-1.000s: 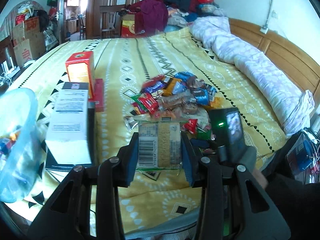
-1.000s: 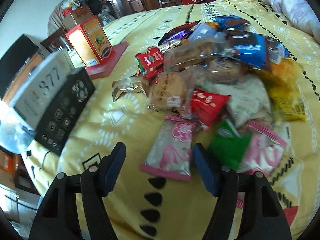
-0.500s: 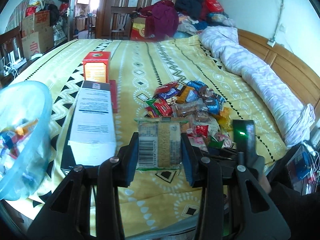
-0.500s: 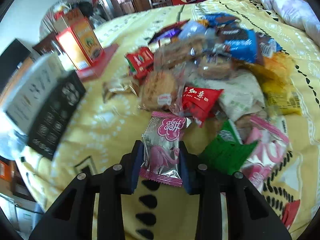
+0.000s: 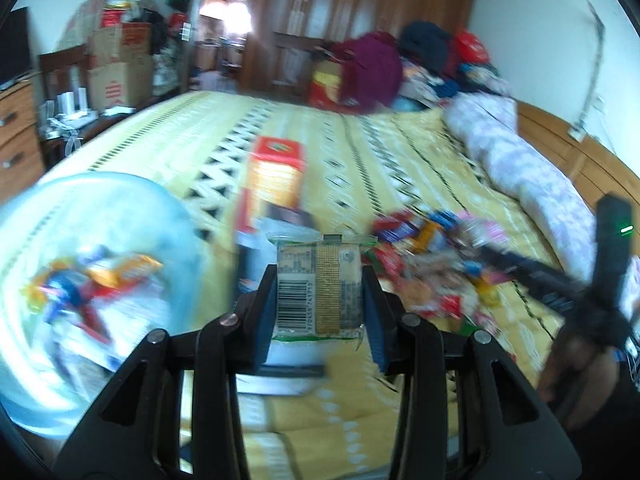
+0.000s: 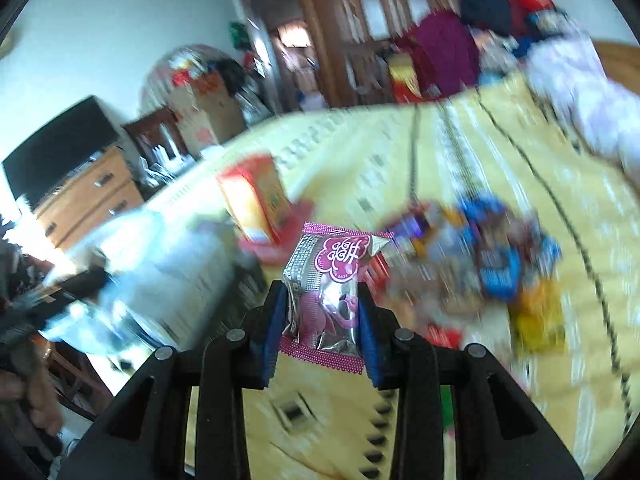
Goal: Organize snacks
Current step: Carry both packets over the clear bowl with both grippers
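both tongs are loaded. left tongs [image 5: 320, 304] are clamped on a barcode packet [image 5: 318, 286], held up over the bed [image 5: 400, 152] just right of the blue tub [image 5: 120, 248] that has a few snacks in it. right tongs [image 6: 320, 312] have just squeezed down on a pink packet [image 6: 332, 280], pads pressing its sides, above the bed. snack pile [image 6: 480, 268] sits blurry to the right, orange box [image 6: 256, 200] behind.

Snack pile [image 6: 472, 272] – motion-blurred, wrappers unreadable.
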`<move>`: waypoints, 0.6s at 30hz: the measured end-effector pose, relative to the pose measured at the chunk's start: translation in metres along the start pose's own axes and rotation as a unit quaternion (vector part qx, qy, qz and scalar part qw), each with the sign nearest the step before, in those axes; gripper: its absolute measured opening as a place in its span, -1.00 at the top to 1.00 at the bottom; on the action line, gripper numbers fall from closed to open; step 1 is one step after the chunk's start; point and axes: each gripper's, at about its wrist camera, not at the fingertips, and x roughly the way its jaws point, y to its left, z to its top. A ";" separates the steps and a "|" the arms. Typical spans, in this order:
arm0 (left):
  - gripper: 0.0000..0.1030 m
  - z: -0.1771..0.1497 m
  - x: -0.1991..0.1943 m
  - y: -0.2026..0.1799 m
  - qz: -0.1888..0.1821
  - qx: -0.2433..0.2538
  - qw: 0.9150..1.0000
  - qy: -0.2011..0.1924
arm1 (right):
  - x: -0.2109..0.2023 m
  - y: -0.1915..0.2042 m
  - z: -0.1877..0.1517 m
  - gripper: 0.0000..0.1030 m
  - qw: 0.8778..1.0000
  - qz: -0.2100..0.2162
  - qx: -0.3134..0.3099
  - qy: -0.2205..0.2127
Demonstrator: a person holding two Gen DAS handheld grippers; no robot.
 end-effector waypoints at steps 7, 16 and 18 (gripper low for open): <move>0.23 0.033 -0.037 0.095 0.109 -0.056 0.991 -0.046 | 0.002 0.097 0.074 0.26 0.992 0.102 -0.060 -0.043; 0.23 0.016 -0.053 0.186 0.164 -0.143 0.975 -0.042 | 0.059 0.235 0.087 0.26 0.969 0.212 -0.123 0.005; 0.23 0.015 -0.053 0.190 0.167 -0.148 0.974 -0.040 | 0.075 0.257 0.083 0.26 0.965 0.224 -0.131 0.022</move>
